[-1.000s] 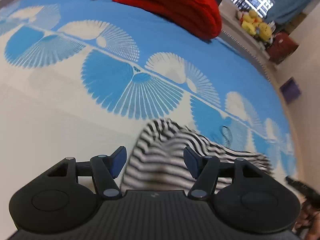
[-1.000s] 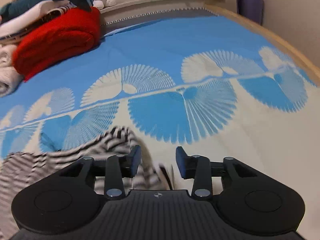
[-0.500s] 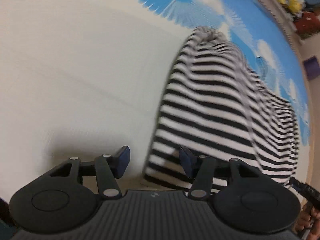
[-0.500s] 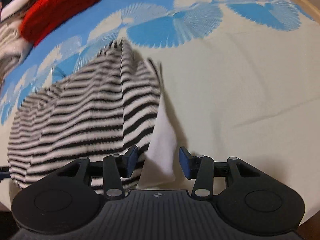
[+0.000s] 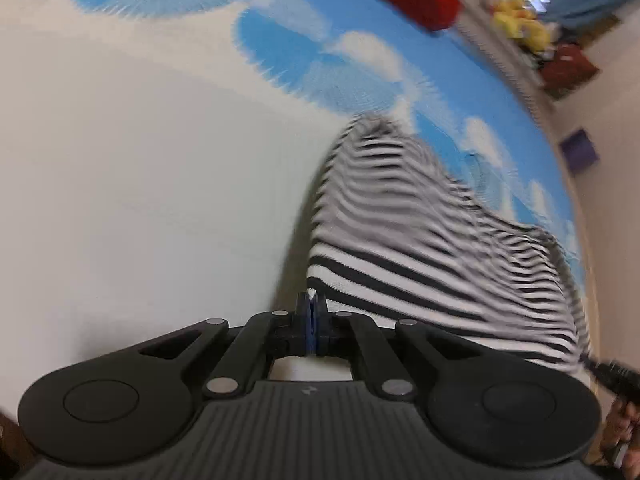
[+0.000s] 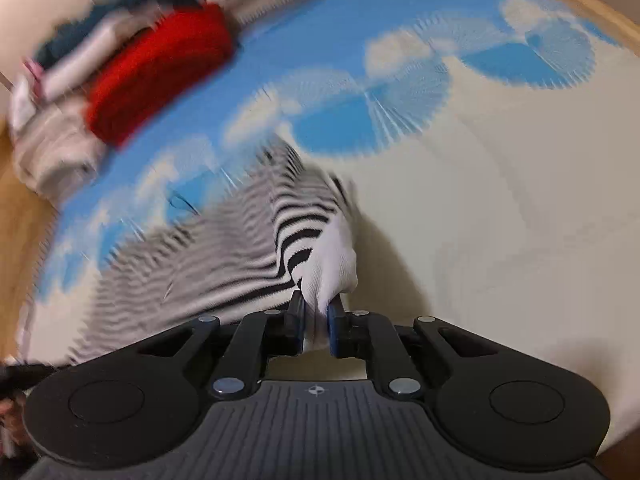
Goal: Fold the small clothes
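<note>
A small black-and-white striped garment point(image 5: 420, 248) lies on a blue-and-cream patterned bedspread point(image 5: 140, 180). In the left wrist view my left gripper point(image 5: 311, 312) is shut, its blue pads pinching the garment's near left corner. In the right wrist view the same garment point(image 6: 224, 248) shows a white inner side point(image 6: 332, 264) bunched at its right corner. My right gripper point(image 6: 316, 316) is closing on that bunched white corner, and the pads press it from both sides. Both views are blurred by motion.
A red folded blanket point(image 6: 156, 72) and pale folded clothes point(image 6: 52, 148) lie at the far side of the bed. Yellow soft toys point(image 5: 516, 20) sit on a ledge beyond. A wooden bed edge point(image 6: 580, 4) runs along the right. A hand point(image 5: 624, 432) shows at the lower right.
Both grippers went from open to closed on the garment's near corners. The views tipped back up, so the far side of the bed shows again.
</note>
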The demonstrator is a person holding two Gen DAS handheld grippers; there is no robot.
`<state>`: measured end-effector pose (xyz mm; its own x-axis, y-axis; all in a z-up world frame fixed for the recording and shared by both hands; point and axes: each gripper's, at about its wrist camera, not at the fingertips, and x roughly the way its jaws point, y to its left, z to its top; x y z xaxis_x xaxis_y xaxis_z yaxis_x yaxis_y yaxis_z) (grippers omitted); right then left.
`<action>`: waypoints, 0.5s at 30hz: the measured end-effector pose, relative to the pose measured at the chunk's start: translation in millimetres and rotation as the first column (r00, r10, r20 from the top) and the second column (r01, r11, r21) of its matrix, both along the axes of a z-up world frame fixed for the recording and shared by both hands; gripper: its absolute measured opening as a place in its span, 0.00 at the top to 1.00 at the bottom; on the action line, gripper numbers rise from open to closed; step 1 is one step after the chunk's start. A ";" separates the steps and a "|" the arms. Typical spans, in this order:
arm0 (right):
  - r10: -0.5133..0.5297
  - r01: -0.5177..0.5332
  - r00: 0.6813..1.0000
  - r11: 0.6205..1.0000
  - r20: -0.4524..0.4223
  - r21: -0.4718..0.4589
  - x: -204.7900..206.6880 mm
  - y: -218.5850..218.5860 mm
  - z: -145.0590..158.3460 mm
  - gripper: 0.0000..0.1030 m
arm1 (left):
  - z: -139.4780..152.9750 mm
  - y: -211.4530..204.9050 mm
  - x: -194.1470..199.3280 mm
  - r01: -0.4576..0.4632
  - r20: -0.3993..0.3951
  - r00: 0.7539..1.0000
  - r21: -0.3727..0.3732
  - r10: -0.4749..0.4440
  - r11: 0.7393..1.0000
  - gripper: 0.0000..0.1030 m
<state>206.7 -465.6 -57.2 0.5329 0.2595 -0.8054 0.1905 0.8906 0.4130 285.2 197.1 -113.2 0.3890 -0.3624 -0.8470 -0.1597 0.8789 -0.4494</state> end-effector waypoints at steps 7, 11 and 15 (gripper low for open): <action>0.027 -0.064 0.971 0.986 -0.239 -0.151 13.3 17.6 -35.9 0.92 | -8.6 -27.4 2.2 0.043 -0.096 0.995 0.170 -0.027 0.985 0.96; 0.003 -0.044 0.991 0.955 -0.136 -0.295 9.5 29.2 -11.1 0.88 | 19.3 -42.9 4.8 -0.048 0.041 0.998 0.230 0.040 0.972 0.90; -0.021 0.049 0.997 0.927 0.078 -0.372 5.4 36.0 19.2 0.84 | 34.3 -76.8 8.2 0.005 0.112 0.993 0.155 -0.023 0.988 0.89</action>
<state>212.1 -429.6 -38.0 0.5954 -0.0720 -0.8002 0.2068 0.9762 0.0661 293.4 120.3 -78.9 0.4809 -0.2374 -0.8440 -0.1027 0.9408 -0.3231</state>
